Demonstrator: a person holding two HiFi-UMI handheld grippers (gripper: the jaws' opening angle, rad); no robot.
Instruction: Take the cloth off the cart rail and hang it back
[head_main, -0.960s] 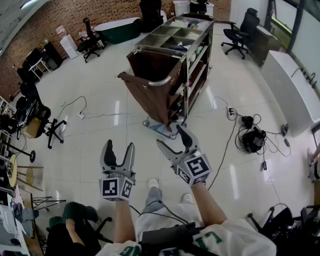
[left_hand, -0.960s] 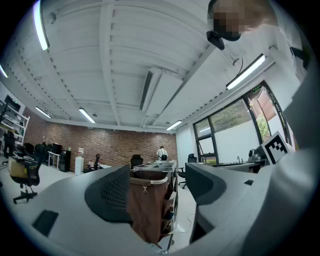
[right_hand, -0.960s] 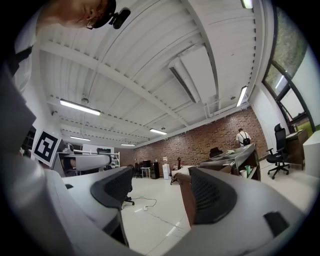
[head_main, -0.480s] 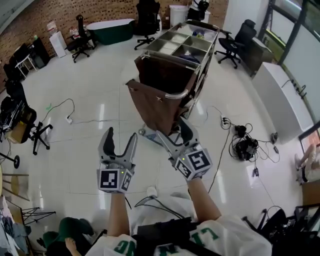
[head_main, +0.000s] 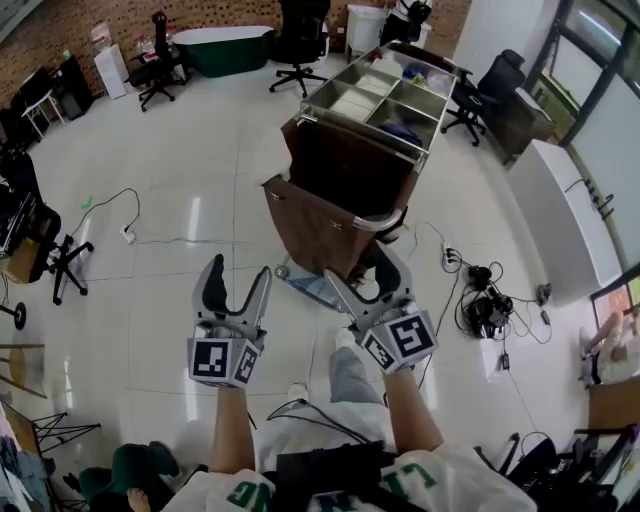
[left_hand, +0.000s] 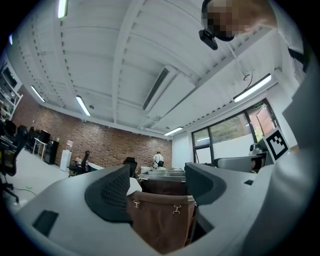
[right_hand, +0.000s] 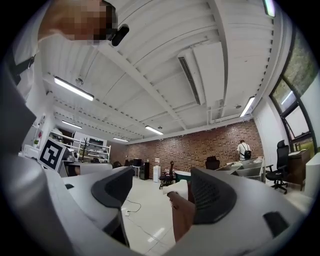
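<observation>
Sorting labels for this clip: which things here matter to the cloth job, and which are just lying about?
Job: white cloth, cart, left gripper, right gripper, both open.
Lying about: floor cables, office chair, green tub.

Glossy white floor (head_main: 180, 250) all round, cables (head_main: 480, 303) snaking across it on the right. Brick wall (head_main: 130, 15) at the far end, black office chairs (head_main: 300, 35) before it. Tall windows (head_main: 600, 90) right, strip lights (right_hand: 72, 88) glowing on the white ceiling (right_hand: 165, 40).
</observation>
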